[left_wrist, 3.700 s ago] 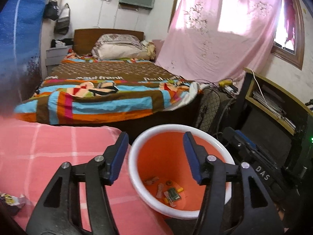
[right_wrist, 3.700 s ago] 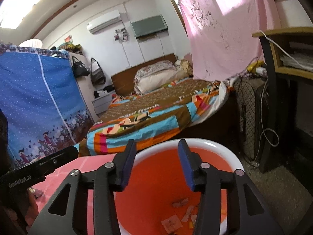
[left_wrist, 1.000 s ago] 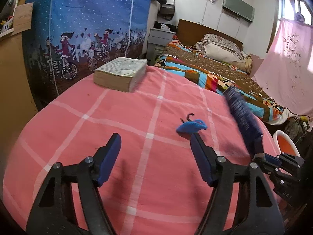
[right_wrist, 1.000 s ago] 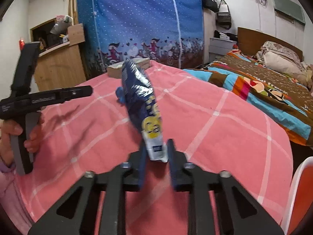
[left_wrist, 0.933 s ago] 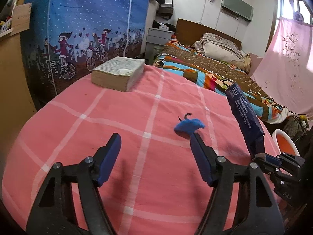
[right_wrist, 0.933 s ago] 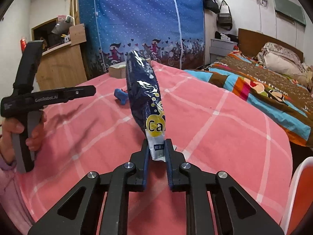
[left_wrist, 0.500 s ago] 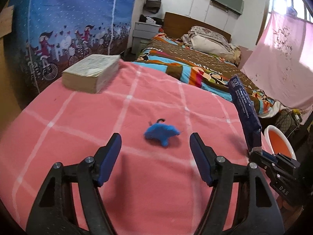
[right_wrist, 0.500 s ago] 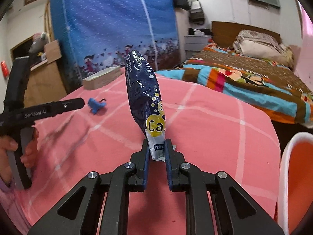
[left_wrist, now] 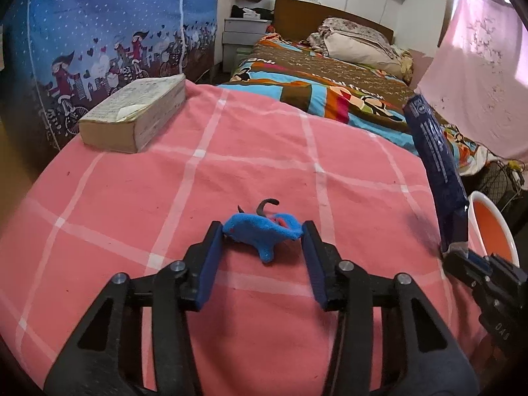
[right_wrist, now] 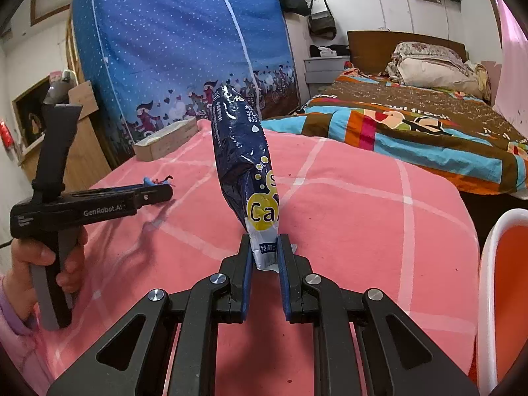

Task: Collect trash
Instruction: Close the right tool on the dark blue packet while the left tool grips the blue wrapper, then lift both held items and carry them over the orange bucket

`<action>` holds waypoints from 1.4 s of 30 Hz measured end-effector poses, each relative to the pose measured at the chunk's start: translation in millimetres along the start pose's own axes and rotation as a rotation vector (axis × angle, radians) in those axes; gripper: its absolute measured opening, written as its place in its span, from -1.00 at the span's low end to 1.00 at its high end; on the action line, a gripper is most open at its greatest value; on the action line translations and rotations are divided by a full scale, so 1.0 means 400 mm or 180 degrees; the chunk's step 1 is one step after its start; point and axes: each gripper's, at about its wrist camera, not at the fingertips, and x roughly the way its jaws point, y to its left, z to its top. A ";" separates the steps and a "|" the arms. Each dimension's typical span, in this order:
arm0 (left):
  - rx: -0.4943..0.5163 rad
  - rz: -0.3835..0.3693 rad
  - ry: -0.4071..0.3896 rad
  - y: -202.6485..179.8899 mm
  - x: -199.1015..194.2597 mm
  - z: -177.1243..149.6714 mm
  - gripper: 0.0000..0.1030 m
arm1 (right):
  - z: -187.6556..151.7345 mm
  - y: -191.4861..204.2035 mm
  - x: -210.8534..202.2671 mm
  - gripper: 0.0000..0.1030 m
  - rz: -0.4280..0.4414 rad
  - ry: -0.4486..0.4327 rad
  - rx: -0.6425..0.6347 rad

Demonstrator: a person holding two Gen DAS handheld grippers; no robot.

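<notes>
My left gripper (left_wrist: 262,236) has just been closing, and the blue scrap (left_wrist: 264,229) on the pink cloth (left_wrist: 165,198), near its middle, now sits between the jaws with the pads at its two ends. I should finish the squeeze before lifting, keeping the tips low so the limp piece cannot slip under. My right gripper (right_wrist: 264,257) is clamped on the packet (right_wrist: 244,165), upright. The bin (right_wrist: 488,280) waits off the cloth's right edge.

Left hand-held gripper (left_wrist: 262,236) half-closed, right (right_wrist: 265,257) clamped
</notes>
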 end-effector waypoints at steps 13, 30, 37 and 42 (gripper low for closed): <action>0.0096 -0.0101 -0.0490 -0.038 -0.084 -0.024 -0.02 | -0.004 0.002 -0.016 -0.75 -0.0008 -0.0139 0.0053; 0.0427 -0.0113 -0.1659 -0.106 -0.246 -0.078 -0.02 | 0.015 0.022 -0.148 -0.75 0.0100 -0.1168 0.0084; 0.0451 -0.0206 -0.1781 -0.128 -0.264 -0.079 -0.02 | 0.018 0.024 -0.180 -0.75 0.0013 -0.1411 0.0025; 0.0463 -0.0302 -0.1895 -0.155 -0.284 -0.068 -0.02 | 0.025 0.010 -0.216 -0.75 -0.0001 -0.1604 0.0072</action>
